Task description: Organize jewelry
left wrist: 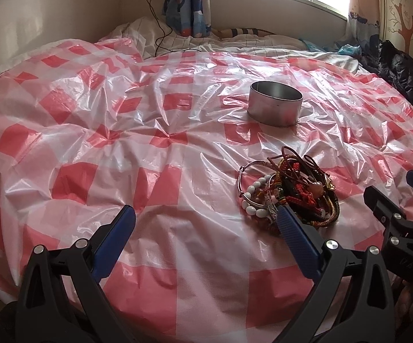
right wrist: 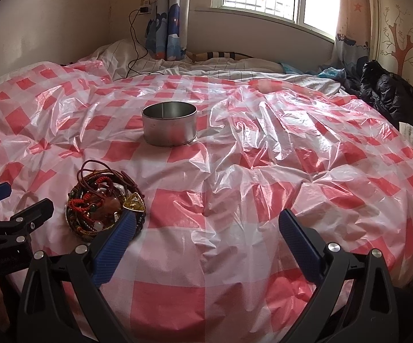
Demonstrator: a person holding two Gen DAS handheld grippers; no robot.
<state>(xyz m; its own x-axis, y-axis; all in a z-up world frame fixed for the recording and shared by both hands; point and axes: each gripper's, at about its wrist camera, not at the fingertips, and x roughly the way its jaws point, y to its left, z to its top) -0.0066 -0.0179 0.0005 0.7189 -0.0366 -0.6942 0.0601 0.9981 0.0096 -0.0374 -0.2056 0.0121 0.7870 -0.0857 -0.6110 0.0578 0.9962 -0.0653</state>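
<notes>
While both grippers hover above the bed, each stands wide open and holds nothing. The left gripper (left wrist: 205, 223) has its right finger tip just in front of the jewelry pile (left wrist: 289, 188), overlapping its near edge in view; whether it touches cannot be told. The right gripper (right wrist: 206, 225) has its left finger tip at the near right edge of the same pile (right wrist: 105, 205). The pile therefore lies between the two grippers, near the front of the plastic sheet (left wrist: 120, 120). It is a tangle of red and brown cords, braided bands, a white bead bracelet, a thin metal bangle and a yellow triangular pendant. Farther back, well apart from the pile, stands a round metal tin (left wrist: 275, 103), open-topped and upright. The sheet is red-and-white checked and crumpled.
</notes>
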